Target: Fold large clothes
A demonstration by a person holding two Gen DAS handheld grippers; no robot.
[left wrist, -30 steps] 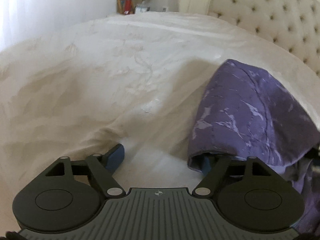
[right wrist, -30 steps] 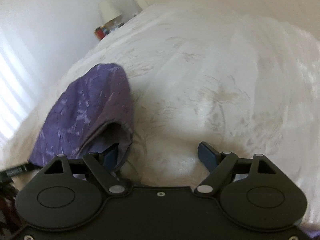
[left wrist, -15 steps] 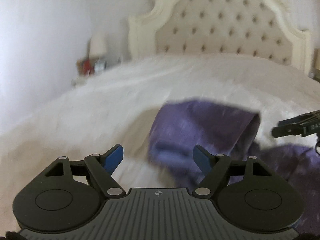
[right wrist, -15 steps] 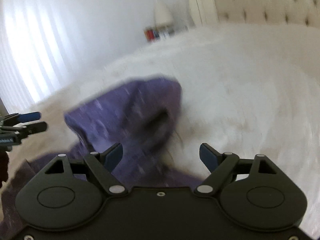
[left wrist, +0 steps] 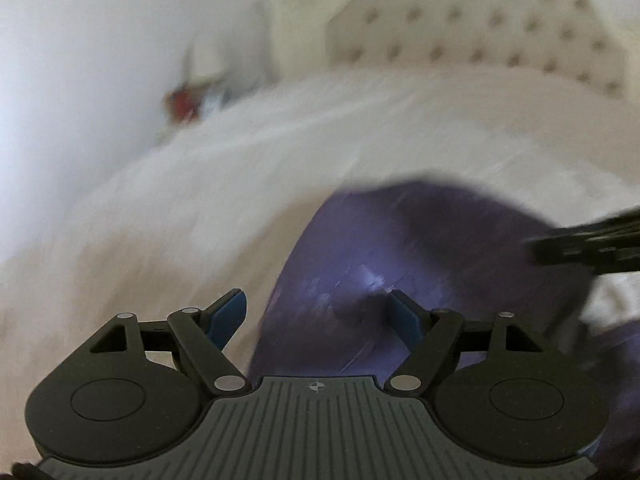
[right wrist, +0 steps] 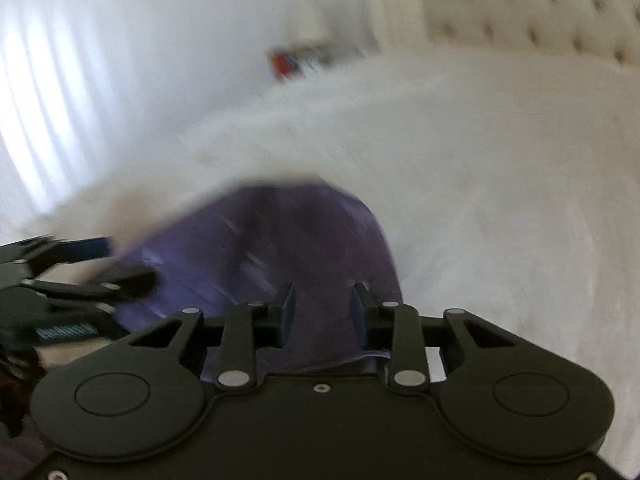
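My left claw [left wrist: 316,314] has its blue pads spread wide apart, gripping nothing; the purple garment [left wrist: 420,248] bulges up between and beyond them in the lower centre and right of that frame, and whether the right-hand pad touches the cloth I cannot tell through the blur; my right claw [right wrist: 322,312] has its pads drawn in to a narrow gap with purple cloth filling the space between them, so I judge it partly closed around a bunch of fabric, though I cannot say it is truly clamped; the garment lies on the white bed [left wrist: 200,208], humped into a rounded mound near the bottom middle of both views, with more of it trailing off toward the lower right of the left view; in the right view my left claw appears at the left edge, just beside the mound; the tufted headboard [left wrist: 500,28] fills the upper right, and some blurred reddish items [right wrist: 284,62] sit beyond the bed in the upper middle; as for progress, I judge the folding barely begun: the cloth is bunched, not spread flat, no clean crease or squared edge shows; spreading it, lining up edges, and every fold appear left to do.
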